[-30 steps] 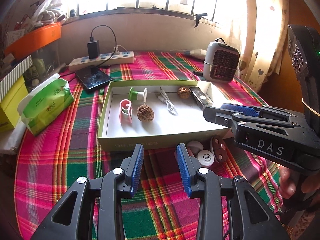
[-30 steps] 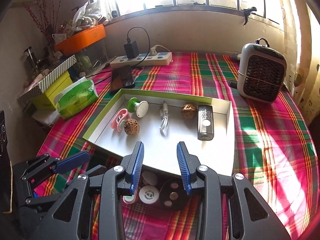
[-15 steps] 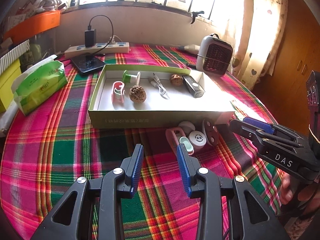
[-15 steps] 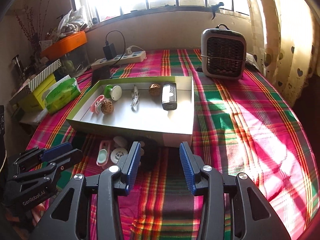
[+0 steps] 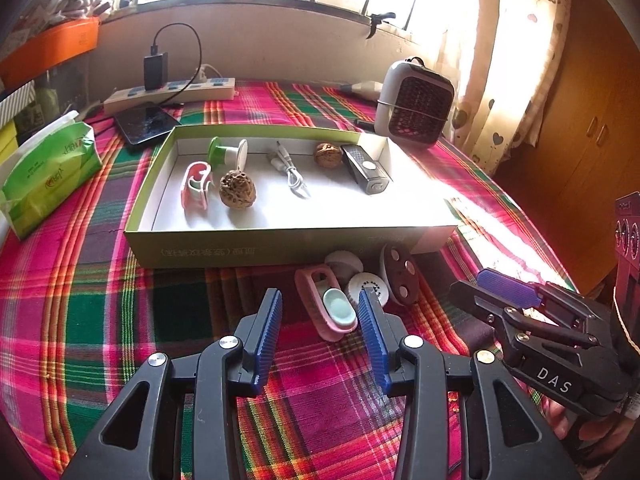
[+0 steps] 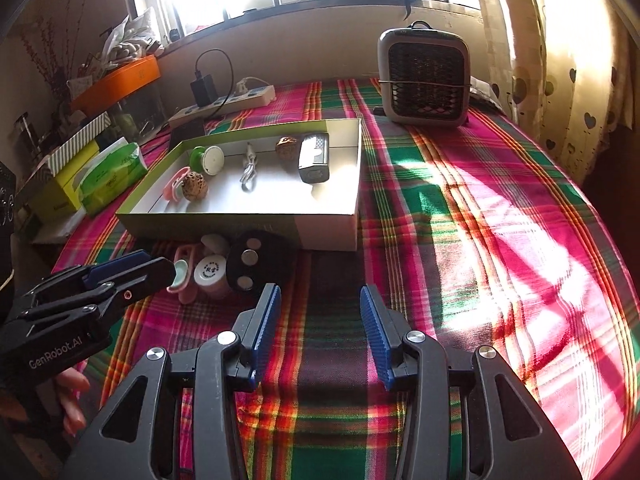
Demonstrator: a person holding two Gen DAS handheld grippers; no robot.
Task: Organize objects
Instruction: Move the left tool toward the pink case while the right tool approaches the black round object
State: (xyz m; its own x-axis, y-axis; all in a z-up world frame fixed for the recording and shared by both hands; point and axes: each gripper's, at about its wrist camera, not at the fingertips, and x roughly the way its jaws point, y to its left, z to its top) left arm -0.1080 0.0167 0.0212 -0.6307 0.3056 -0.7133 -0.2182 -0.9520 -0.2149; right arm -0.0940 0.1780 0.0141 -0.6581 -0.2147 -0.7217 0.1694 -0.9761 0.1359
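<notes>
Six items sit in the shallow cardboard tray (image 5: 280, 236), four small plastic pieces (image 5: 352, 288) remain on the plaid cloth (image 5: 100, 320) against its front wall; left gripper (image 5: 320, 328) jaws opening over the pink oval clip (image 5: 326, 306), nothing clamped; right gripper (image 6: 316, 320) apart, empty.

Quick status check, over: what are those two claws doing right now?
Left gripper opening over pink oval clip. Right gripper open, empty. Green-rimmed cardboard tray behind, unobstructed.

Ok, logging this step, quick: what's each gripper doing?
Left gripper: opening, empty, pink clip ahead.
Right gripper: open, empty.
</notes>
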